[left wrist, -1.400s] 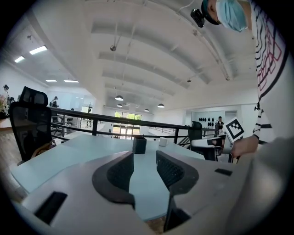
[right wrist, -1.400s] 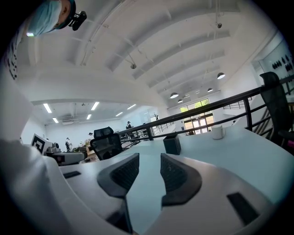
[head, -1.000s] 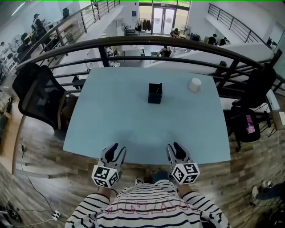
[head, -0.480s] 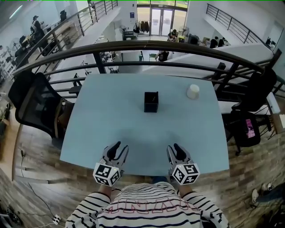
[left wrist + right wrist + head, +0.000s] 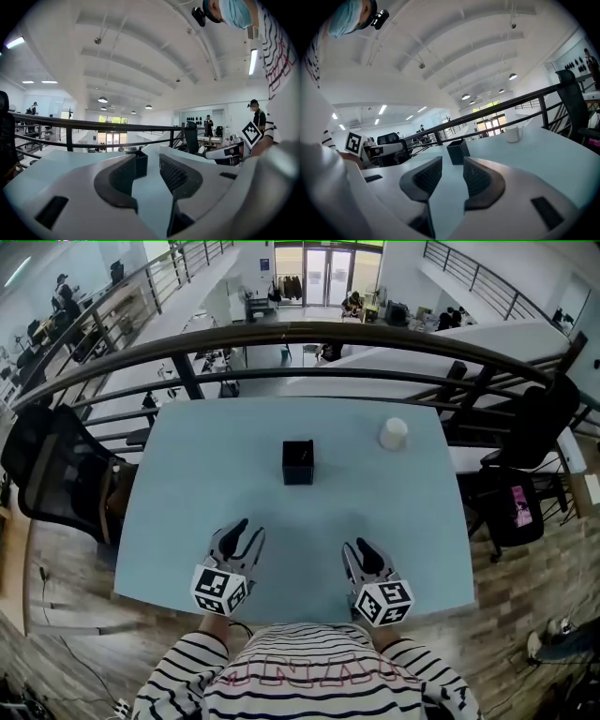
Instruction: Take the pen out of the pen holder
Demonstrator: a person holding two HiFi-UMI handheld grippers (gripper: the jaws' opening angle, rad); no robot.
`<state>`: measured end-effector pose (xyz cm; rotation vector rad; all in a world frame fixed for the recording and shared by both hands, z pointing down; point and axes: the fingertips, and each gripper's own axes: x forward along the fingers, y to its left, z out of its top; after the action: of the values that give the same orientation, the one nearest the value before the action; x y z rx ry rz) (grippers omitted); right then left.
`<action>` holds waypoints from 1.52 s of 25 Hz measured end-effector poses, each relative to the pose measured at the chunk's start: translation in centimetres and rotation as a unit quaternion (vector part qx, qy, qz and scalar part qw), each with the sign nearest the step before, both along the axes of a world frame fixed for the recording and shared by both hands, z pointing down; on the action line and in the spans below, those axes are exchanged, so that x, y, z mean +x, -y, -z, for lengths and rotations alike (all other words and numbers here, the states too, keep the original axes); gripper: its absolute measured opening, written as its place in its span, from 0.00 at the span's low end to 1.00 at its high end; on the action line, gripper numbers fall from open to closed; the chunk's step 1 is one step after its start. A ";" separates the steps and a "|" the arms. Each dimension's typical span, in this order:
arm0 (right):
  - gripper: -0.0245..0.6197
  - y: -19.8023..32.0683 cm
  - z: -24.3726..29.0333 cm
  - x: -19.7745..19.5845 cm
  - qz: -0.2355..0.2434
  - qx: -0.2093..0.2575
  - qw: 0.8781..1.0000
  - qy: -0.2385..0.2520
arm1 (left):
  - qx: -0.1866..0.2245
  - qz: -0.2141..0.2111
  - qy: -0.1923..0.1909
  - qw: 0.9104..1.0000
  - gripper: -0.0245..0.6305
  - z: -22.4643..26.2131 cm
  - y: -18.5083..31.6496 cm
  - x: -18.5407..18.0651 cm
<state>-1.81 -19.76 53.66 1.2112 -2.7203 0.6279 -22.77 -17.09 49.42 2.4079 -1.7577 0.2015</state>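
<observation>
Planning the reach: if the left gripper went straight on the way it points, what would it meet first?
Probably the pen holder, seen left of centre between the left gripper's open jaws; only bare table lies before it. Depth is unclear.

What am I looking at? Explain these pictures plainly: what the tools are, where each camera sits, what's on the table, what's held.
There is no robot here. A person holds a two-jaw tool in each hand: the left gripper and the right gripper. The cubes with square markers are part of them.

The head view comes from a camera on the person's head, looking down. The other two views come from a camera riding on each gripper, looking along its jaws.

On the table stand a black pen holder and a white cup. I cannot make out the pen.

Both grippers are open and hold nothing. They are near the table's front edge, well short of the pen holder.
</observation>
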 end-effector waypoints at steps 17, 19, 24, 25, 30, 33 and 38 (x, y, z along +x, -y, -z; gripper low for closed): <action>0.25 4.0 -1.4 3.5 -0.026 -0.020 0.999 -0.005 | -0.008 -0.062 0.032 0.998 0.24 -0.4 11.7 4.1; 0.25 4.4 -1.6 3.8 -0.027 -0.022 0.999 -0.007 | -0.018 -0.064 0.039 0.997 0.24 -0.8 13.1 4.3; 0.25 5.3 -2.3 4.7 -0.036 -0.030 0.999 -0.010 | -0.051 -0.057 0.054 0.996 0.27 -1.8 16.9 4.5; 0.25 5.5 -2.4 4.8 -0.038 -0.031 0.999 -0.010 | -0.056 -0.056 0.056 0.995 0.28 -1.9 17.6 4.5; 0.25 6.3 -2.8 5.5 -0.045 -0.034 0.998 -0.006 | -0.069 -0.059 0.072 0.993 0.28 -2.1 21.2 5.0; 0.25 6.6 -3.1 5.8 -0.048 -0.037 0.998 -0.003 | -0.075 -0.062 0.087 0.991 0.30 -2.1 23.0 5.4; 0.25 6.8 -3.5 6.1 -0.052 -0.044 0.998 0.001 | -0.094 -0.064 0.112 0.987 0.30 -3.1 25.0 5.4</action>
<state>4.29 -26.52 57.19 1.3386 -2.6129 0.7528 -17.39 -42.05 52.52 2.4387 -1.5852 0.6457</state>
